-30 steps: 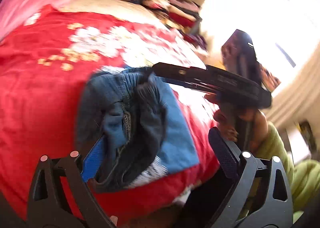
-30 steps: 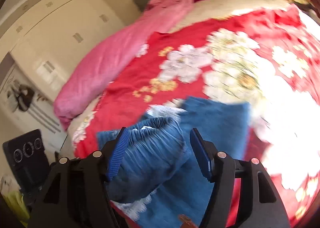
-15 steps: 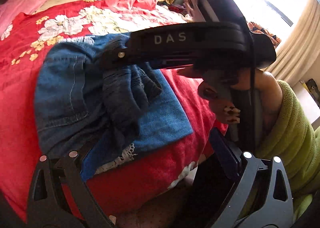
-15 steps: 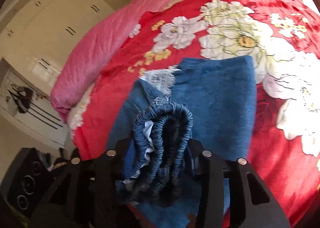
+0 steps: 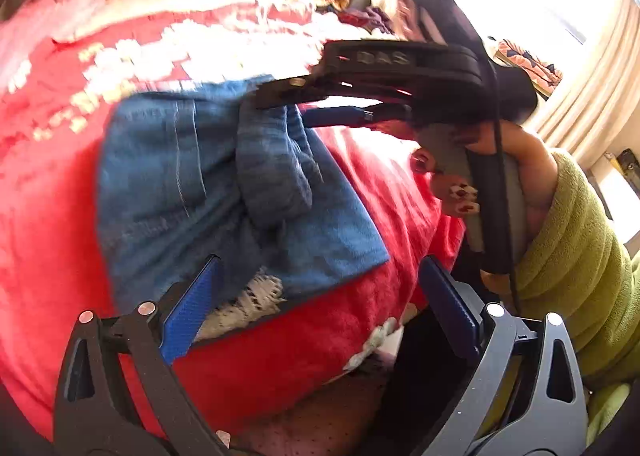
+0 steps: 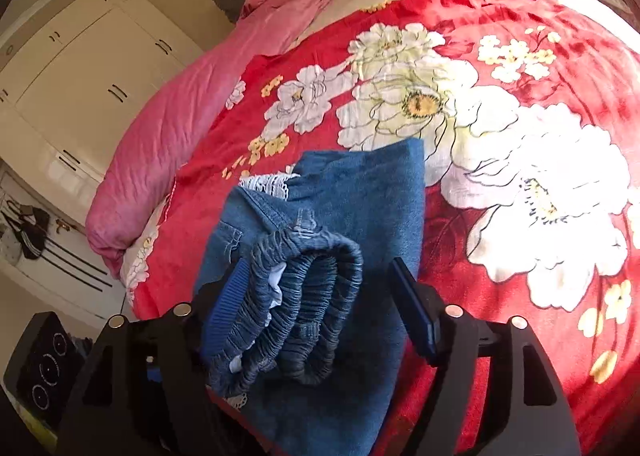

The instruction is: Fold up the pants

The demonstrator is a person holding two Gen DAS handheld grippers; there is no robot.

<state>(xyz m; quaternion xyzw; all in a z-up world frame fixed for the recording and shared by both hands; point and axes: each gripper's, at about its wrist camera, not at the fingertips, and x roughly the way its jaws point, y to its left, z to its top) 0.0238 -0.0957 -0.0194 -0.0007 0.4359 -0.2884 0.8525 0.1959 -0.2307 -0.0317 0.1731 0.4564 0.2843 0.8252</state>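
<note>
Right at the bed's near edge, my left tool (image 5: 316, 308) hangs with its blue pads spread wide and nothing between them, just off the lace-trimmed hem of the pants (image 5: 224, 192), which lie part-folded on the red floral blanket (image 5: 280, 356). Half a second ago that left pad was buried in the denim; now it's out and free. A touch farther on, my right tool (image 6: 324, 308) has opened up as well: a moment back it was pinched tight on the bunched elastic waistband (image 6: 296, 296), and now the pads stand apart with the roll sitting loose against the left pad, the right pad clear of it. So the waistband looks released onto the folded legs, though I can't tell whether it's fully settled. To do this well, I reckon I should draw the right tool straight back so the pad doesn't drag the elastic off the stack, then press the bundle flat and square its edges with the blue panel underneath. Beyond the pants, the white flowers of the blanket, then the pink quilt (image 6: 192, 112) along the far side, and the white wardrobe (image 6: 80, 68) behind
</note>
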